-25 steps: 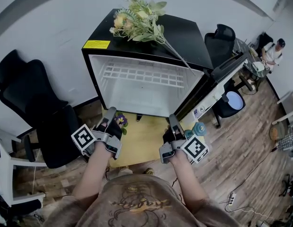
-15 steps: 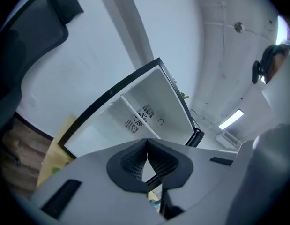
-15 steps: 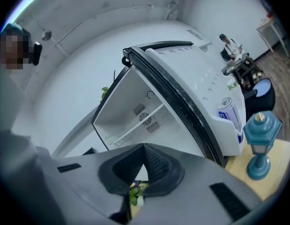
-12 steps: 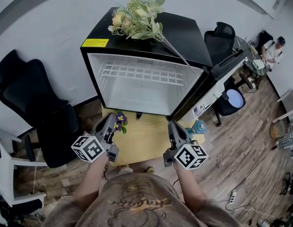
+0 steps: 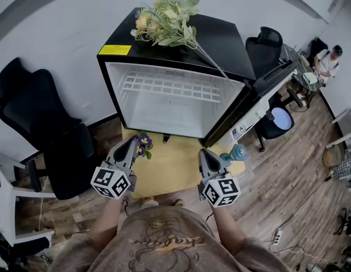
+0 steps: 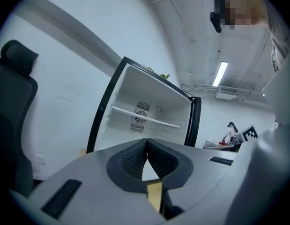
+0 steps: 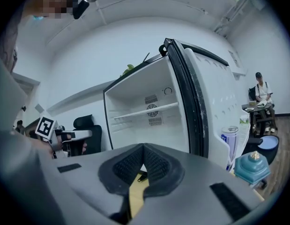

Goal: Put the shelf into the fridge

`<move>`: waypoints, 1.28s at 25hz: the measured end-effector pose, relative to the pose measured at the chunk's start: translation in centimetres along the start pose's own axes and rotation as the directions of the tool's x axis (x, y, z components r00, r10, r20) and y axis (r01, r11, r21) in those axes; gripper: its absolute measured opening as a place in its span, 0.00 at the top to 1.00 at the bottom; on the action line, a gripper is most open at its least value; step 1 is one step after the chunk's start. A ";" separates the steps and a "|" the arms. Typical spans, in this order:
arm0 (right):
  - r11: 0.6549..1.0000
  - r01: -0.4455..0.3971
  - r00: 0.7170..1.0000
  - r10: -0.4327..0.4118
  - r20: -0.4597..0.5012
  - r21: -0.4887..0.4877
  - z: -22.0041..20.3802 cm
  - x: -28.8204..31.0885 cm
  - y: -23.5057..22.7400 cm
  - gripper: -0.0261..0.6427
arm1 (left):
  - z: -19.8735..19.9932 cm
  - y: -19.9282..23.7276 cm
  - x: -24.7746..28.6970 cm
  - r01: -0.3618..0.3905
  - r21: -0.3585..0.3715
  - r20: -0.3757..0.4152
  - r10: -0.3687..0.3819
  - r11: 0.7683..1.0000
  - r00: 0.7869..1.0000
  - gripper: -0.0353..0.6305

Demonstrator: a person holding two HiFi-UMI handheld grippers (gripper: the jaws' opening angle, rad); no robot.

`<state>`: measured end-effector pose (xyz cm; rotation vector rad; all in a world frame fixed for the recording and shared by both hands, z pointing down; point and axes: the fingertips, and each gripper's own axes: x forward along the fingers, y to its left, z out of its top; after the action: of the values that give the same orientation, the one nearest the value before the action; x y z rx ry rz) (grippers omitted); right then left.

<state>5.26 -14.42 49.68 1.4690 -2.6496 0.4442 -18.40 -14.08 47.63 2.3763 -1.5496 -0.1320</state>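
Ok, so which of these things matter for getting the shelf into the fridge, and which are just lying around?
For the job:
- fridge, door open
- white wire shelf, sitting inside it
- left tongs and right tongs, both shut and empty

Just lying about:
- bouquet on the fridge top
- purple flowers and teal jar on the yellow table
- black chair

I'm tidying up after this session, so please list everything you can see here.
fridge: one, black, white inside, door open
wire shelf: one, white, high inside the fridge
flower bunch: one, yellow and green, on the fridge top
near chair: one, black, left of the fridge
far chair: one, black, behind the open door
mat: one, yellow, floor before the fridge
purple flower: one, mat's left edge
jar: one, teal, mat's right edge
seated person: one, far right
left gripper: one, grey, shut, empty
right gripper: one, grey, shut, empty
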 end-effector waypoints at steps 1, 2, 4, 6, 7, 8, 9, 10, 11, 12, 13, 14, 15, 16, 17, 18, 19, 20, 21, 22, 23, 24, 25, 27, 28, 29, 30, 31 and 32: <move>1.000 0.009 1.000 -0.009 -0.004 -0.003 -0.2 -0.1 -0.3 0.96 | -0.1 0.1 -0.1 -0.006 0.016 0.002 0.006 1.000 1.000 0.90; 1.000 0.018 1.000 -0.018 -0.007 -0.004 -0.4 -0.1 -0.6 0.96 | -0.2 0.3 -0.2 -0.011 0.026 0.003 0.011 1.000 1.000 0.90; 1.000 0.031 0.999 -0.031 -0.008 -0.004 -0.5 -0.3 -1.1 0.96 | -0.3 0.5 -0.4 -0.021 0.039 0.001 0.021 0.999 1.000 0.90; 0.999 0.038 0.999 -0.038 -0.005 -0.007 -0.5 -0.4 -1.3 0.96 | -0.5 0.5 -0.5 -0.026 0.056 -0.004 0.026 0.998 1.000 0.90; 0.999 0.039 0.999 -0.039 -0.002 -0.008 -0.4 -0.4 -1.3 0.96 | -0.5 0.4 -0.5 -0.026 0.064 -0.006 0.026 0.998 1.000 0.90; 0.999 0.040 0.999 -0.040 0.001 -0.008 -0.3 -0.4 -1.3 0.96 | -0.5 0.3 -0.6 -0.025 0.070 -0.006 0.025 0.997 1.000 0.90; 0.999 0.039 0.999 -0.039 0.004 -0.006 -0.2 -0.4 -1.2 0.96 | -0.4 0.1 -0.6 -0.023 0.074 -0.005 0.024 0.997 1.000 0.90; 0.999 0.039 0.999 -0.039 0.008 -0.004 -0.1 -0.4 -1.1 0.96 | -0.4 0.0 -0.6 -0.023 0.076 -0.005 0.024 0.997 1.000 0.90; 0.999 0.038 0.999 -0.038 0.011 -0.001 0.0 -0.4 -1.1 0.96 | -0.3 0.0 -0.6 -0.024 0.076 -0.005 0.025 0.997 1.000 0.90; 0.999 0.037 0.999 -0.037 0.013 0.002 0.0 -0.4 -1.0 0.96 | -0.3 -0.1 -0.6 -0.026 0.073 -0.005 0.026 0.997 1.000 0.90; 0.999 0.036 0.999 -0.036 0.015 0.006 0.1 -0.4 -1.0 0.96 | -0.2 -0.1 -0.6 -0.027 0.070 -0.005 0.028 0.997 1.000 0.90; 0.999 0.035 0.999 -0.035 0.015 0.009 0.1 -0.4 -0.9 0.96 | -0.2 -0.1 -0.7 -0.029 0.068 -0.004 0.029 0.997 1.000 0.90; 0.999 0.035 0.999 -0.035 0.016 0.009 0.1 -0.4 -0.9 0.96 | -0.2 -0.1 -0.7 -0.031 0.066 -0.003 0.031 0.997 1.000 0.90; 0.999 0.036 0.999 -0.036 0.016 0.008 0.1 -0.4 -0.8 0.96 | -0.1 -0.1 -0.8 -0.033 0.063 -0.002 0.033 0.997 0.999 0.90; 0.999 0.037 0.999 -0.037 0.016 0.006 0.1 -0.4 -0.7 0.96 | 0.0 0.0 -0.9 -0.036 0.057 0.002 0.036 0.998 0.999 0.90; 0.999 0.038 0.999 -0.038 0.017 0.004 0.2 -0.5 -0.6 0.96 | 0.0 0.1 -1.0 -0.039 0.048 0.007 0.039 0.998 0.999 0.90; 0.999 0.039 0.999 -0.039 0.019 0.003 0.2 -0.5 -0.5 0.96 | 0.1 0.2 -1.1 -0.043 0.040 0.011 0.042 0.998 0.999 0.90; 0.999 0.041 0.999 -0.041 0.021 0.003 0.3 -0.4 -0.5 0.96 | 0.2 0.2 -1.1 -0.045 0.032 0.015 0.044 0.998 0.999 0.90; 0.999 0.041 0.999 -0.041 0.023 0.006 0.4 -0.4 -0.4 0.96 | 0.2 0.3 -1.1 -0.046 0.027 0.017 0.046 0.999 0.999 0.90; 0.999 0.040 0.999 -0.040 0.025 0.011 0.5 -0.3 -0.3 0.96 | 0.3 0.2 -1.0 -0.047 0.023 0.019 0.046 0.999 0.999 0.90; 0.999 0.038 0.999 -0.038 0.028 0.015 0.6 -0.3 -0.3 0.96 | 0.3 0.2 -1.0 -0.047 0.020 0.021 0.047 0.999 0.999 0.90; 0.999 0.035 0.999 -0.036 0.030 0.019 0.7 -0.2 -0.2 0.96 | 0.4 0.2 -0.9 -0.047 0.016 0.023 0.047 0.999 0.999 0.90; 0.999 0.033 0.999 -0.033 0.031 0.022 0.8 -0.2 -0.1 0.96 | 0.5 0.2 -0.9 -0.048 0.012 0.026 0.048 0.999 0.999 0.90; 0.999 0.032 0.999 -0.033 0.035 0.026 1.0 -0.1 0.0 0.96 | 0.6 0.1 -0.8 -0.050 0.002 0.030 0.050 0.999 0.998 0.90; 0.999 0.034 0.999 -0.035 0.037 0.029 1.0 -0.1 -0.1 0.96 | 0.6 0.1 -0.8 -0.051 -0.002 0.032 0.051 0.999 0.998 0.90; 0.999 0.037 0.999 -0.038 0.039 0.033 1.1 -0.1 -0.2 0.96 | 0.6 0.1 -0.8 -0.052 -0.006 0.034 0.052 0.999 0.998 0.90; 0.999 0.039 0.998 -0.041 0.041 0.037 1.1 -0.1 -0.2 0.96 | 0.7 0.1 -0.7 -0.053 -0.011 0.036 0.053 0.999 0.998 0.90; 0.998 0.040 0.998 -0.042 0.042 0.038 1.2 0.0 -0.2 0.96 | 0.7 0.1 -0.7 -0.053 -0.016 0.038 0.054 0.998 0.998 0.90; 0.998 0.040 0.998 -0.041 0.043 0.039 1.3 0.0 -0.2 0.96 | 0.7 0.1 -0.6 -0.053 -0.020 0.039 0.054 0.998 0.998 0.90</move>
<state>5.56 -14.89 48.53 1.5578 -2.6534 0.4665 -18.89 -13.69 46.89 2.3290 -1.6218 -0.1823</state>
